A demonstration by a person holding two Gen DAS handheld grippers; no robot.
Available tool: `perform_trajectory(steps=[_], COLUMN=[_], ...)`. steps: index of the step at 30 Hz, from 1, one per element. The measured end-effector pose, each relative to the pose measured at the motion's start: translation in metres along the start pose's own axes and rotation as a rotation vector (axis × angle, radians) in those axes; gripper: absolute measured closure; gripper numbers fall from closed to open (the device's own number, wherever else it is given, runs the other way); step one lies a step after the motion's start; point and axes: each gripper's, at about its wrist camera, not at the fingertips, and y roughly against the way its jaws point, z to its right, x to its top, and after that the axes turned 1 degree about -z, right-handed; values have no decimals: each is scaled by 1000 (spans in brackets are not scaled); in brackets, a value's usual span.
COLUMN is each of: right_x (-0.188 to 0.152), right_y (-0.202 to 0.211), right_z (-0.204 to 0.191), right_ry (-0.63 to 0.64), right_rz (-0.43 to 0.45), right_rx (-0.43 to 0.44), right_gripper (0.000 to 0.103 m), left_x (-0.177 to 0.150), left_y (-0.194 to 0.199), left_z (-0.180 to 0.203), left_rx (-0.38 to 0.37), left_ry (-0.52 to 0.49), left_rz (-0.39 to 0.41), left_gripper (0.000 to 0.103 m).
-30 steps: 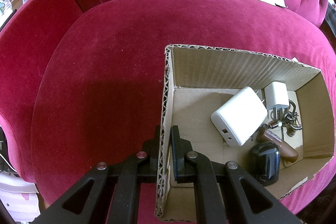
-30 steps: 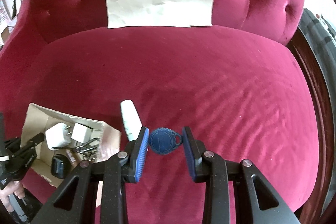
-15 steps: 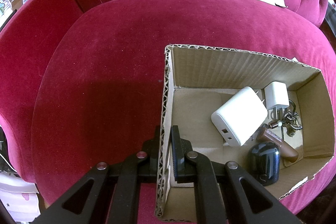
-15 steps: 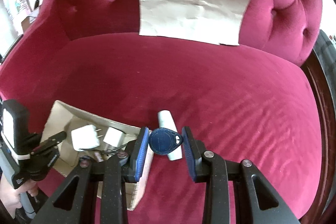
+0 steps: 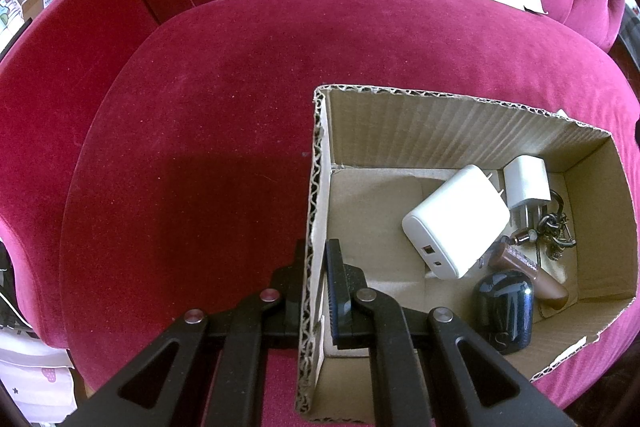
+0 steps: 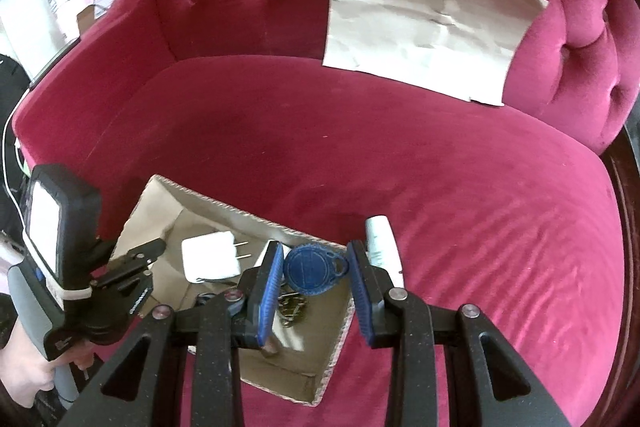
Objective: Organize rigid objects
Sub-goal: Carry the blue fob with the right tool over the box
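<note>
Since the earlier frame, the right tongs (image 6: 314,281) have been carried to the left, so that the blue key tag (image 6: 312,270) is now seen above the right end of the cardboard box (image 6: 160,199) instead of above the bare seat. The tag is gripped between the two blue pads, and it hangs in the air over the box, not yet laid inside. A white tube (image 6: 382,243) is left on the red sofa (image 6: 440,155), just beside the right wall of the box.

No change is seen at the left tongs (image 5: 318,287): they are closed on the left wall of the cardboard box (image 5: 440,135), with one finger outside and one inside. The box is rested on the seat of the red sofa (image 5: 200,147).

Inside the box, a large white charger (image 5: 454,223) is laid next to a small white charger (image 5: 526,183). Near them a bunch of keys (image 5: 554,227), a brown tube (image 5: 528,269) and a dark rounded case (image 5: 504,309) are gathered at the right end. The left half of the box floor is bare.

A sheet of brown paper (image 6: 424,27) is leaned against the sofa back.
</note>
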Motion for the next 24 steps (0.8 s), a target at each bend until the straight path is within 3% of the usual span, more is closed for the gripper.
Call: perform_trajectory(steps=[24], right_x=[-19], right_y=[-47], right_z=[-56], right_ry=[137], right_rz=[-79], right_rx=[51], right_gripper=[69], left_x=[0], left_y=[0], left_z=[1], left_rx=[1], left_ry=[2], left_rz=[0], left_gripper=[95])
